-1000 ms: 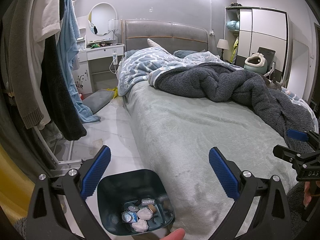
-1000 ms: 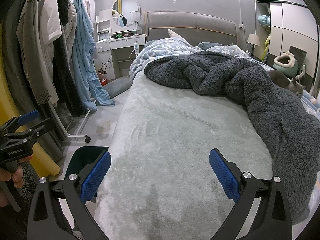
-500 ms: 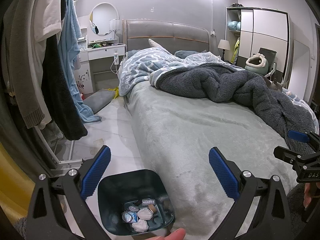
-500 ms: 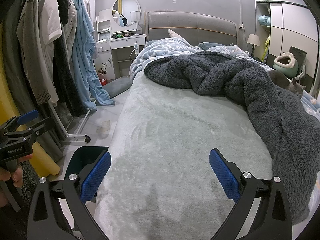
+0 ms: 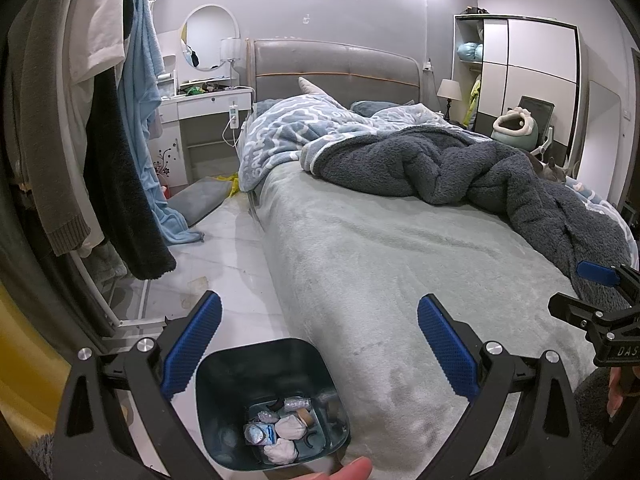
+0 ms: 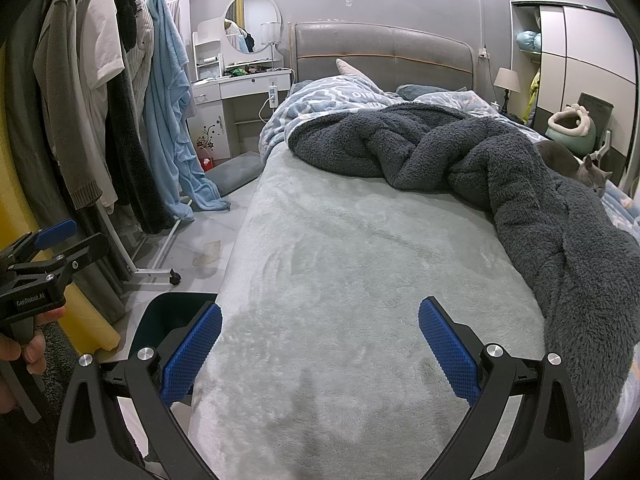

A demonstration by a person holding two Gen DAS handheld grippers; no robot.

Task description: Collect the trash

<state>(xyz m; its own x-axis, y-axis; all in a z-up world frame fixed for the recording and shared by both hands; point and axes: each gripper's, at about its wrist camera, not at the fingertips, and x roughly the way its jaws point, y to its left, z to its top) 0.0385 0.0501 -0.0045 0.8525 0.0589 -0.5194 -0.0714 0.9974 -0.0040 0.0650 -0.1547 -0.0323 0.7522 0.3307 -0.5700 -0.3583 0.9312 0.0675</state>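
We hold both claws wide apart and empty. The left gripper (image 5: 318, 342) hangs over the floor beside the bed (image 5: 380, 264), just above the bin (image 5: 224, 412). The bin stands against the bed's near corner — inside it lie crumpled tissues and small wrappers, the trash (image 5: 280, 428). The right gripper (image 6: 320, 344) hovers over the bare green sheet (image 6: 340, 260). A grey blanket (image 6: 500, 168) is bunched at the far side, with a cat (image 6: 572, 166) beside it.
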